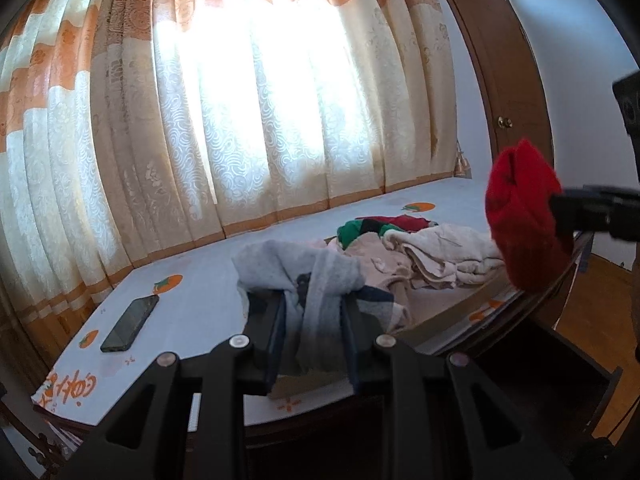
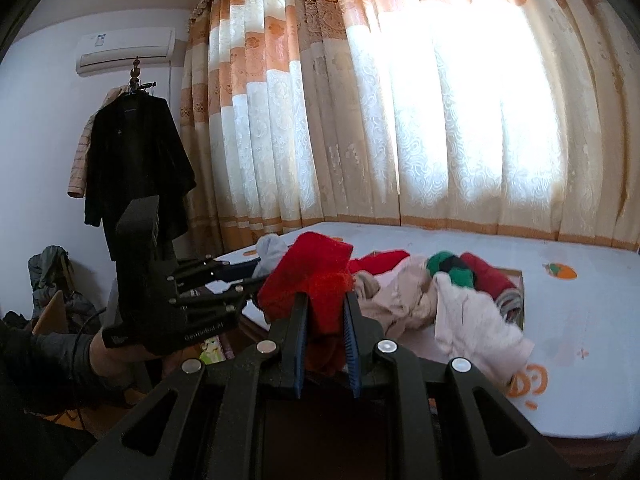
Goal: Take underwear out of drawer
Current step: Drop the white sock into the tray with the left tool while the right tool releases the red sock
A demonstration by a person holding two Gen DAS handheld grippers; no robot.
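Garments hang from both of your tools above the bench (image 1: 192, 280), its pale cloth printed with orange fruit. Your left hand-held gripper (image 1: 312, 320) is pinched narrow on a grey garment (image 1: 320, 272), which drapes over and between its fingers. Your right hand-held gripper (image 2: 325, 320) is clamped on a red piece of underwear (image 2: 312, 280), held up in the air at the bench's near edge; from the left wrist view the same red bundle hangs off the bench's right end.

By these views, the lifting-out looks largely done for these two pieces: both are clear of the drawer (image 1: 560, 368), whose dark, open cavity shows below the bench edge on the right. What it still holds cannot be seen, so how many pieces are left is unclear. Setting down remains.

A heap of clothes (image 2: 440, 300) already lies on the bench: cream and pink items, a green-and-black one, more red. It seems to sit in or around a shallow cardboard box (image 2: 520, 304), though the rim is mostly hidden. A phone (image 1: 130, 322) rests well apart at the left.
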